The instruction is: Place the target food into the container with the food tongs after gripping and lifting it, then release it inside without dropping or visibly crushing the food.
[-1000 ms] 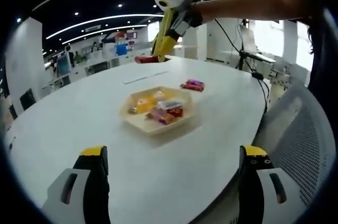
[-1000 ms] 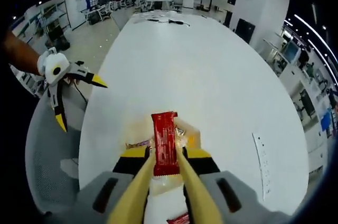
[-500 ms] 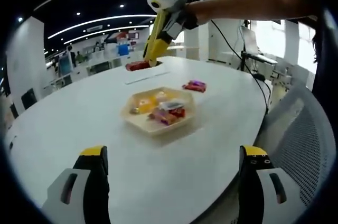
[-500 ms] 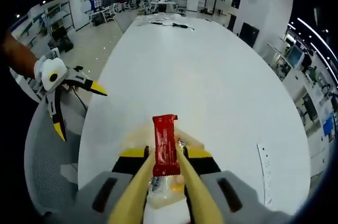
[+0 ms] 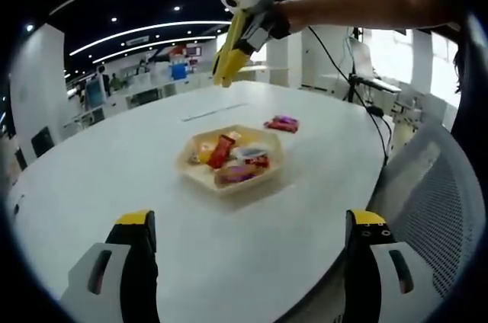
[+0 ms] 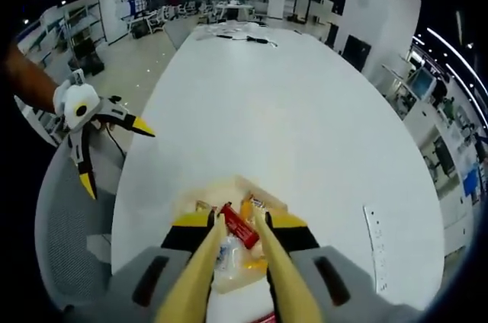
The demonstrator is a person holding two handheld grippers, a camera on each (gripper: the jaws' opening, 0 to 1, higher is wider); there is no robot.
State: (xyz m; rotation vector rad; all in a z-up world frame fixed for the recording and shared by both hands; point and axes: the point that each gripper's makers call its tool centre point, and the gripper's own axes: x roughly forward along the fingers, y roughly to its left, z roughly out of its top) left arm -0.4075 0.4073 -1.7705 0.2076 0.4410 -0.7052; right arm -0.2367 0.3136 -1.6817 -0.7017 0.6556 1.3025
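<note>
A red snack bar (image 5: 221, 151) lies tilted among other wrapped snacks in the pale hexagonal container (image 5: 230, 185) at the middle of the white table. My right gripper (image 5: 221, 81), carrying yellow tongs, hangs high above the container's far side with nothing in it. In the right gripper view the tongs (image 6: 239, 218) stand slightly apart, and the red bar (image 6: 242, 233) rests below them in the container (image 6: 229, 183). My left gripper (image 5: 252, 220) is open near the table's front edge, well short of the container; it appears as the left gripper (image 6: 120, 157) off the table's side.
A pink-and-red wrapped snack (image 5: 280, 123) lies on the table beyond the container. A thin white strip (image 5: 213, 112) sits farther back. A grey mesh chair (image 5: 435, 201) stands at the table's right edge. A person's arm (image 5: 358, 7) reaches in from the upper right.
The tongs let go of the red bar, which dropped from between them into the container. The right gripper has lifted slightly; the left gripper has stayed put.
</note>
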